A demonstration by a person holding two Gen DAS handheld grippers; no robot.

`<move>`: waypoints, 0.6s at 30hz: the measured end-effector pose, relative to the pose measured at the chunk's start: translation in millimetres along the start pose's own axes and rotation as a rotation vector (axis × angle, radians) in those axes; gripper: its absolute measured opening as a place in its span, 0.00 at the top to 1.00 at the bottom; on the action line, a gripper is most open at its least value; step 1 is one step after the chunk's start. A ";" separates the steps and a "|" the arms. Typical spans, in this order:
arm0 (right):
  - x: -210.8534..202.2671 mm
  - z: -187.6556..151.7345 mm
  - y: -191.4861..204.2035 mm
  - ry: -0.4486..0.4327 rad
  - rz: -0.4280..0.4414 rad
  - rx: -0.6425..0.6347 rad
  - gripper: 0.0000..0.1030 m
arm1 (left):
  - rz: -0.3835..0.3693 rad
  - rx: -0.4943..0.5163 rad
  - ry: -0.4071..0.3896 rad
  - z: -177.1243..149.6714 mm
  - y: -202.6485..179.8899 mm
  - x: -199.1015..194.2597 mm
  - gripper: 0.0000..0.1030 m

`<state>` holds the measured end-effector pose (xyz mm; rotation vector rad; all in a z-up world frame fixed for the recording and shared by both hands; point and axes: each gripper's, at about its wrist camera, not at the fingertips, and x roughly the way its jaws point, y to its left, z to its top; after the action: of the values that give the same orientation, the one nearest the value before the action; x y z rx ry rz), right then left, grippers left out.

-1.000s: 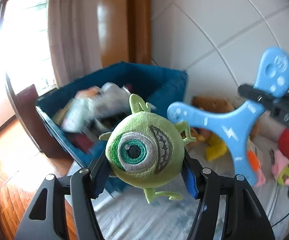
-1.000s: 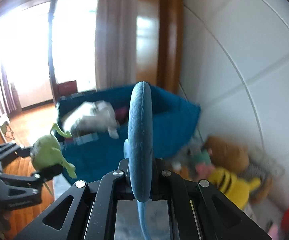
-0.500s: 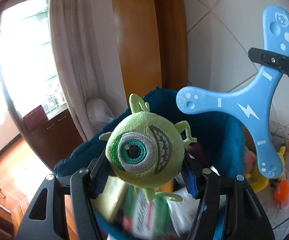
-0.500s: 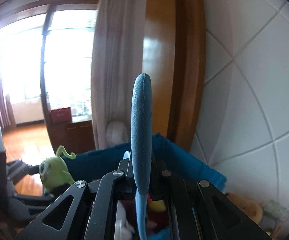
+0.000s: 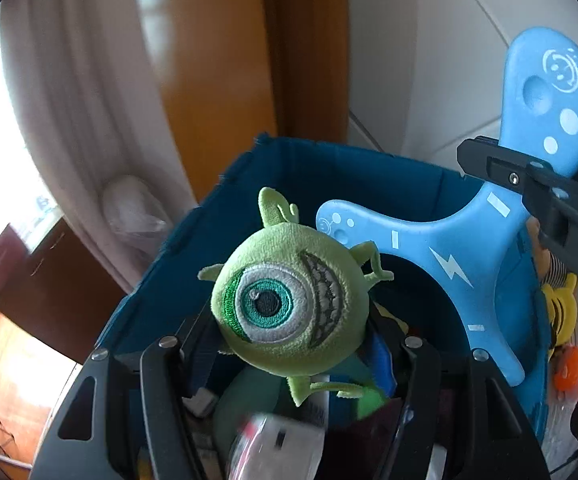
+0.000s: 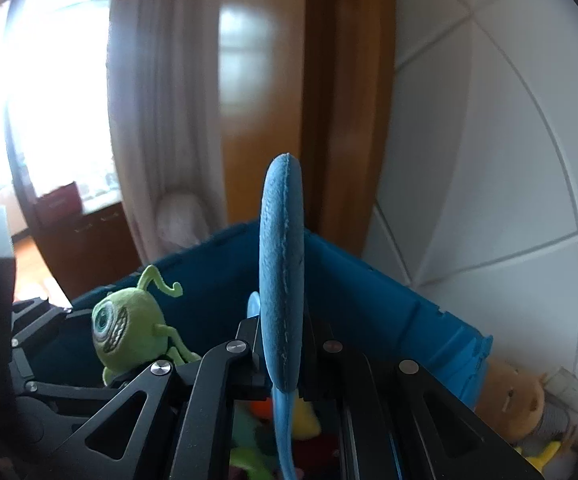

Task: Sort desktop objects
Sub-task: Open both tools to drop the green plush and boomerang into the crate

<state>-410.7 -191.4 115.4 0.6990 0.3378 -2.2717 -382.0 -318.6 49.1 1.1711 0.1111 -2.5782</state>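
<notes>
Left tool (image 5: 289,344): clenched on a green one-eyed plush toy (image 5: 289,300), gripped at its sides between the two fingers. The toy faces the left wrist camera, eye and toothed grin forward, one horn up. It is held above the open top of a blue fabric storage bin (image 5: 369,168). In the right wrist view the same toy (image 6: 129,328) sits at the left, over the bin's near-left part.

Right tool (image 6: 283,344): clamped on a blue three-armed boomerang (image 6: 283,264), seen edge-on and upright between the fingers. In the left wrist view the boomerang (image 5: 449,248) shows its flat face with white lightning bolt, dots and dashes; the black finger (image 5: 501,168) of the right tool crosses its upper arm. One arm reaches towards the plush toy and appears to pass just behind it; contact cannot be confirmed. The boomerang is also held over the bin.

Bin contents: mixed items, blurred, including green, yellow and red soft shapes and a white package (image 5: 277,444); they cannot be identified further.

Surroundings: bin (image 6: 389,300) stands near a white tiled wall (image 6: 489,120), with a wooden door frame (image 6: 345,100) and pale curtain (image 6: 161,100) behind. A brown plush (image 6: 521,400) lies beside the bin on the right, and a yellow striped plush (image 5: 561,304) is visible past the bin wall.
</notes>
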 end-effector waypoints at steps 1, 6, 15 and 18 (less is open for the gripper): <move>4.5 -0.3 -2.4 0.010 -0.007 0.004 0.92 | -0.005 0.002 0.009 1.7 -2.0 5.7 0.40; 21.4 -6.9 -10.7 0.053 -0.042 0.015 0.92 | -0.055 -0.008 0.030 10.3 -6.8 25.9 0.37; 28.9 -9.7 -27.4 0.066 -0.080 0.030 0.52 | -0.052 -0.003 0.024 17.2 -14.7 28.3 0.12; 27.5 -10.8 -30.1 0.064 -0.092 0.028 0.28 | -0.046 0.003 0.028 16.5 -16.6 23.3 0.12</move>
<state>-444.2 -181.2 91.8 0.7869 0.3757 -2.3484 -413.5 -311.8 41.8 1.2201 0.1423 -2.6024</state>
